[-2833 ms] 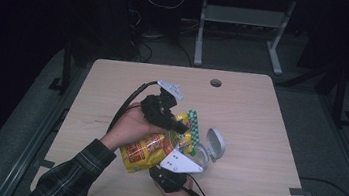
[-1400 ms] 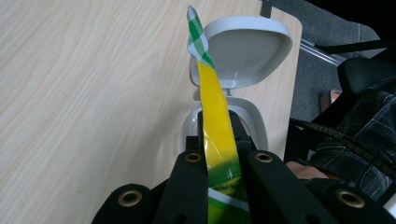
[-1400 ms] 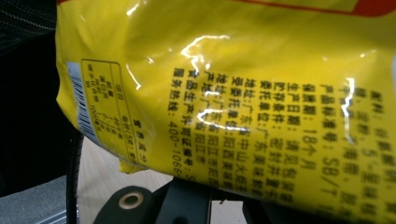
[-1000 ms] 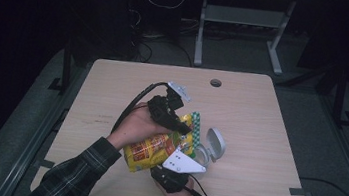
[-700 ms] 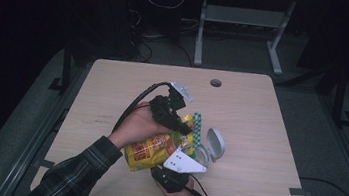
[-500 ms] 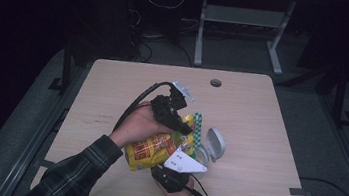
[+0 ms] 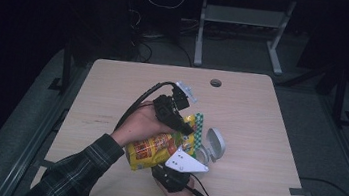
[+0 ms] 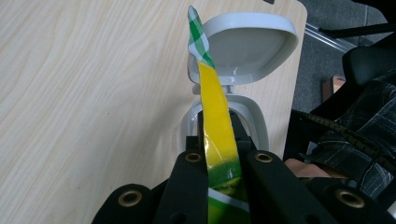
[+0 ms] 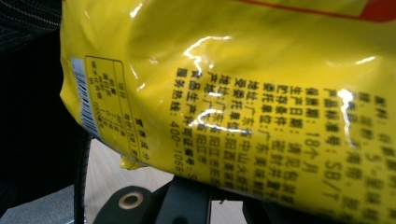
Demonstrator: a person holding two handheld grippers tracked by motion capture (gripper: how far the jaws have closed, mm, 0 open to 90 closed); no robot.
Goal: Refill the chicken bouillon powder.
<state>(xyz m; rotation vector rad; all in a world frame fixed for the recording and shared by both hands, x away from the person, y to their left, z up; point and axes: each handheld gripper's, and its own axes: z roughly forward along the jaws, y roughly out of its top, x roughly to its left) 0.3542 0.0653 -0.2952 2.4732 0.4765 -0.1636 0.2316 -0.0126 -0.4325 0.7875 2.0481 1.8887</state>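
Clamping the bag's sealed top edge, the left hand-held gripper holds it mid-desk, just left of an open grey box. Right hand-held gripper sits at the bag's near end; jaw state: can't tell.

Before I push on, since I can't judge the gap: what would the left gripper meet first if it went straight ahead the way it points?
Probably the grey container with its lid flipped open: it lies right beyond the left gripper, which is shut on the yellow snack bag. The bag's edge would likely touch first; depth is unclear.
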